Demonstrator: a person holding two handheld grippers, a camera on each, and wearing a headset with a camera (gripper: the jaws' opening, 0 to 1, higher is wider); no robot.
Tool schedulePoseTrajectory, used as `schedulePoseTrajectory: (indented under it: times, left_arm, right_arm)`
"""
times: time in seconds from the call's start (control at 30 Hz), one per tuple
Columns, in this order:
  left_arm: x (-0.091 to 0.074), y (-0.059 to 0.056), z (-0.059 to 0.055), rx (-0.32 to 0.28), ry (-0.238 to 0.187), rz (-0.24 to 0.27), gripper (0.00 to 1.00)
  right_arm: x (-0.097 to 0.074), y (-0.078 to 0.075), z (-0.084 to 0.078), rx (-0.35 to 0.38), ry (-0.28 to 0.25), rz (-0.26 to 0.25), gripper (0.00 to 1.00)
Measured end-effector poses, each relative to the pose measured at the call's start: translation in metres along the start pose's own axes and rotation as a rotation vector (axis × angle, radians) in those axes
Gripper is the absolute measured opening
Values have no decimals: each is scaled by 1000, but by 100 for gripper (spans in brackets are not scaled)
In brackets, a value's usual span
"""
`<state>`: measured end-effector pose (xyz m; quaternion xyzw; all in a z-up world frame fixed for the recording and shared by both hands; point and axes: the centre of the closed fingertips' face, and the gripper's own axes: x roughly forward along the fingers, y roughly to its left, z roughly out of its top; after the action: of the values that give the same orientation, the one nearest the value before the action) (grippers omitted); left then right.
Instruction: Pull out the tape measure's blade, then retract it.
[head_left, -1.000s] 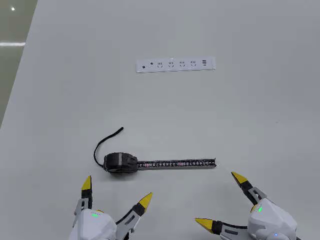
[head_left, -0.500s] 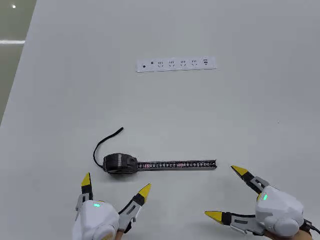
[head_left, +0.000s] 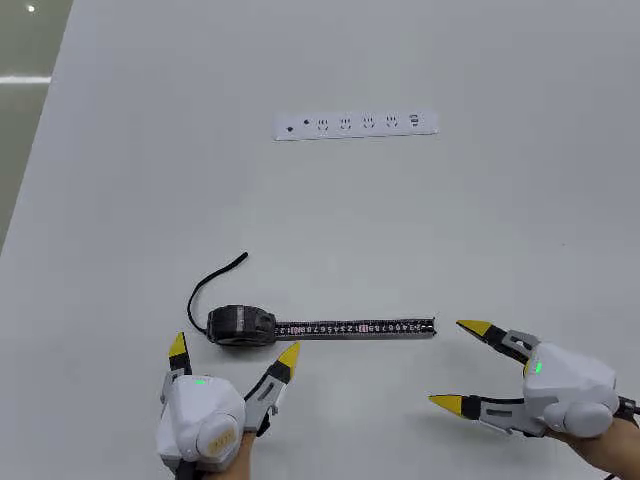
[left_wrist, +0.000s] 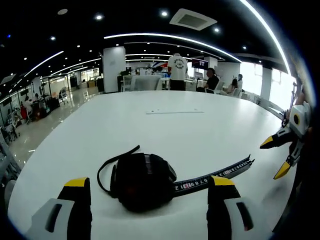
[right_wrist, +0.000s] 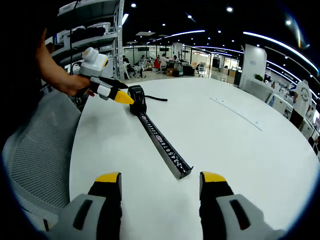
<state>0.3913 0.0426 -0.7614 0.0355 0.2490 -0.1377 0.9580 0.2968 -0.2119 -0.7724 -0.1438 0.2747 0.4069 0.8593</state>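
Note:
A black tape measure (head_left: 240, 326) lies on the white table (head_left: 330, 220), its blade (head_left: 355, 328) pulled out to the right and flat on the surface. A black wrist strap (head_left: 212, 283) loops off the case. My left gripper (head_left: 233, 352) is open just in front of the case; in the left gripper view the case (left_wrist: 142, 180) sits between and beyond the yellow fingertips (left_wrist: 77, 183). My right gripper (head_left: 462, 366) is open, close to the right of the blade's end. In the right gripper view the blade tip (right_wrist: 184, 172) lies just ahead of my gripper (right_wrist: 160, 178).
A white power strip (head_left: 356, 124) lies farther back on the table. The table's left edge (head_left: 40, 150) borders a greenish floor. An office with people and shelving shows in the gripper views, and a mesh chair (right_wrist: 35, 150) stands near the table edge.
Both grippers have moved forward: the left one up close to the tape measure case, the right one up and toward the blade's end. The tape measure has not moved.

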Motion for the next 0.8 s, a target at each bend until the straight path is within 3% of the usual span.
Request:
schedulePoseTrajectory:
  times: [0.17,0.2,0.27,0.8]
  left_arm:
    - [2,-1,0,-2,2,1,91]
    - [9,-1,2,-8,6,15,91]
    - [15,1,-1,-14,27,30,90]
    - [25,12,-11,-37,72,72,82]
  right_arm:
    - [0,-2,0,-13,4,4,56]
    - [3,-13,-1,-49,16,37,55]
    - [6,-20,-1,-79,23,63,52]
    - [24,-32,-10,-152,68,175,36]
